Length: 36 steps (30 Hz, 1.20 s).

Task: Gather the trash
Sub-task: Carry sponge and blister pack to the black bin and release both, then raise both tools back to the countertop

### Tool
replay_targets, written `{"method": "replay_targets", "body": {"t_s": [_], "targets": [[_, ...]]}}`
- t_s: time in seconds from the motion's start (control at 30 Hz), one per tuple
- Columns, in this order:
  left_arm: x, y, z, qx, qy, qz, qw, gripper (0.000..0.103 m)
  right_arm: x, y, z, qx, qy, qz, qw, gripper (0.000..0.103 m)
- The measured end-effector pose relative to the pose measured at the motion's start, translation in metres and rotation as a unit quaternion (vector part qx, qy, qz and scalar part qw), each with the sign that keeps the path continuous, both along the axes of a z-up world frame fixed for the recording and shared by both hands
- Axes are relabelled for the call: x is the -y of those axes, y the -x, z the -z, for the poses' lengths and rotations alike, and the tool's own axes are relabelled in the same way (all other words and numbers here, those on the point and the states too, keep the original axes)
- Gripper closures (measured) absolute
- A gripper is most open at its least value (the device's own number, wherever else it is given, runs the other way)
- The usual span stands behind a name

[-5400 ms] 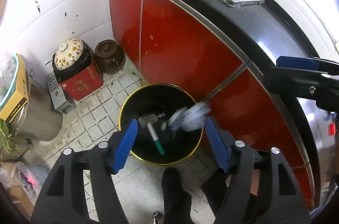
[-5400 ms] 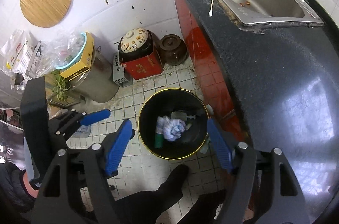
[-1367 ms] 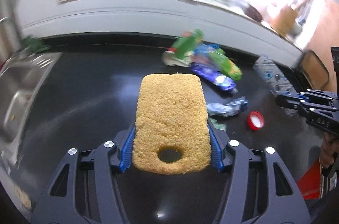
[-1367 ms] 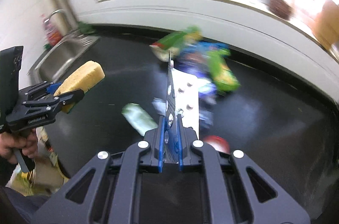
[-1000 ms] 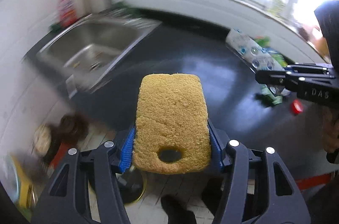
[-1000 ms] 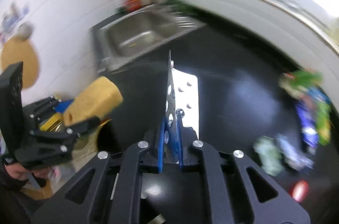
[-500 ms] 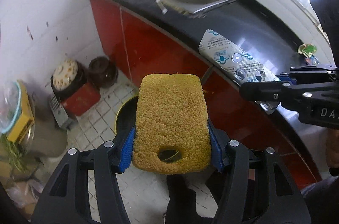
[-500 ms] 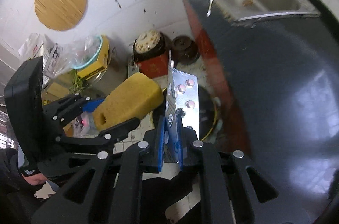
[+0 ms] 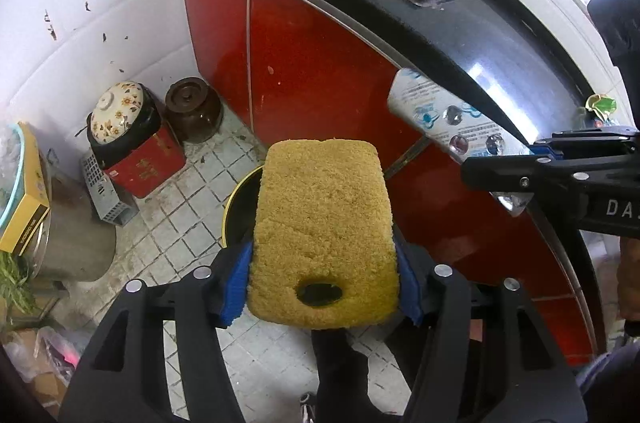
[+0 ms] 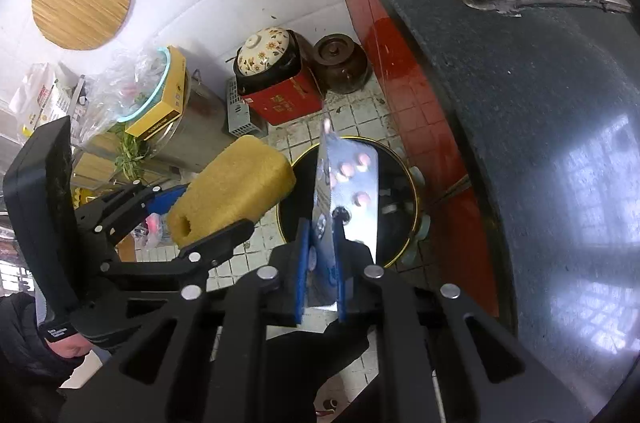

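The black waste bin [image 10: 396, 223] with its yellow rim is taken as the landmark: it stands on the tiled floor against the red cabinet front, below the edge of the dark speckled counter [image 10: 540, 83]. Both loads are held above it. The yellow sponge [image 9: 324, 239], coarse, porous and block-shaped with an oval hole near its gripped end, is seen in the left claw [image 9: 322, 283]; its long axis runs out along the fingers and, in the left wrist view, covers most of the bin mouth. That claw's jaws are opening, though the blue pads are seen against the sponge's sides. The right claw [image 10: 320, 263] is clamped shut on a silvery blister pack [image 10: 352, 191], a thin stiff sheet with pink pills, standing edge-up directly over the bin's opening. Of the two, the blister pack is judged the better centred; the sponge hangs toward the bin's rim on the side away from the cabinet.
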State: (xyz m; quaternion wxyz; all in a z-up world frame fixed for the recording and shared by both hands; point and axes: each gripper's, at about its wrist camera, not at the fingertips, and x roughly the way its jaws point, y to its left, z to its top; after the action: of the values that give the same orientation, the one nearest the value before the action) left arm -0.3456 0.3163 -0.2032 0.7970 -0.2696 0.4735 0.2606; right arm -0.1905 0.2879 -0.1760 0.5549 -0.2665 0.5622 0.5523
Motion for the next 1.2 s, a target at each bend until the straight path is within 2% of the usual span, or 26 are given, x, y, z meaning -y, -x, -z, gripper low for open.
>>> {"method": "replay_targets", "body": {"t_s": [0.03,0.07,0.13,0.37,0.53,0.63,0.77,0.83,0.93,1.07,1.13,1.2], "targets": [[-0.002,0.000,0.003,-0.004,0.000,-0.001,1.0000,0.022,-0.002,0.000,0.001,0.003,0.004,-0.002,1.000,0.090],[-0.004,-0.001,0.005,-0.011,-0.004,-0.006,0.9999,0.016,-0.004,-0.001,0.002,0.003,0.006,-0.003,1.000,0.085],[-0.005,0.000,0.006,-0.008,-0.009,-0.008,0.9999,0.016,-0.004,-0.004,0.001,0.002,0.000,0.004,1.000,0.030],[-0.009,-0.001,0.005,-0.008,-0.009,-0.007,0.9999,0.016,0.000,-0.016,-0.008,0.006,-0.014,0.013,1.000,0.028],[-0.005,-0.008,-0.009,-0.007,-0.026,0.007,0.9996,0.016,0.015,-0.029,-0.024,0.017,-0.029,0.032,0.999,0.028],[0.003,-0.022,-0.029,0.003,-0.045,0.036,0.9984,0.016,0.039,-0.050,-0.045,0.027,-0.045,0.064,0.997,0.026],[0.024,-0.060,-0.064,0.033,-0.066,0.086,0.9936,0.015,0.089,-0.089,-0.082,0.072,-0.074,0.127,0.987,0.022],[0.037,-0.085,-0.079,0.046,-0.071,0.116,0.9896,0.015,0.125,-0.114,-0.104,0.096,-0.089,0.169,0.977,0.022],[0.069,-0.133,-0.100,0.068,-0.079,0.178,0.9786,0.014,0.183,-0.150,-0.130,0.133,-0.096,0.237,0.958,0.022],[0.127,-0.204,-0.121,0.094,-0.079,0.269,0.9552,0.013,0.269,-0.189,-0.159,0.172,-0.098,0.330,0.923,0.022],[0.158,-0.236,-0.129,0.106,-0.067,0.307,0.9435,0.013,0.323,-0.205,-0.171,0.197,-0.091,0.383,0.898,0.022],[0.183,-0.260,-0.132,0.113,-0.052,0.333,0.9345,0.012,0.364,-0.214,-0.180,0.215,-0.087,0.417,0.879,0.022]]}}
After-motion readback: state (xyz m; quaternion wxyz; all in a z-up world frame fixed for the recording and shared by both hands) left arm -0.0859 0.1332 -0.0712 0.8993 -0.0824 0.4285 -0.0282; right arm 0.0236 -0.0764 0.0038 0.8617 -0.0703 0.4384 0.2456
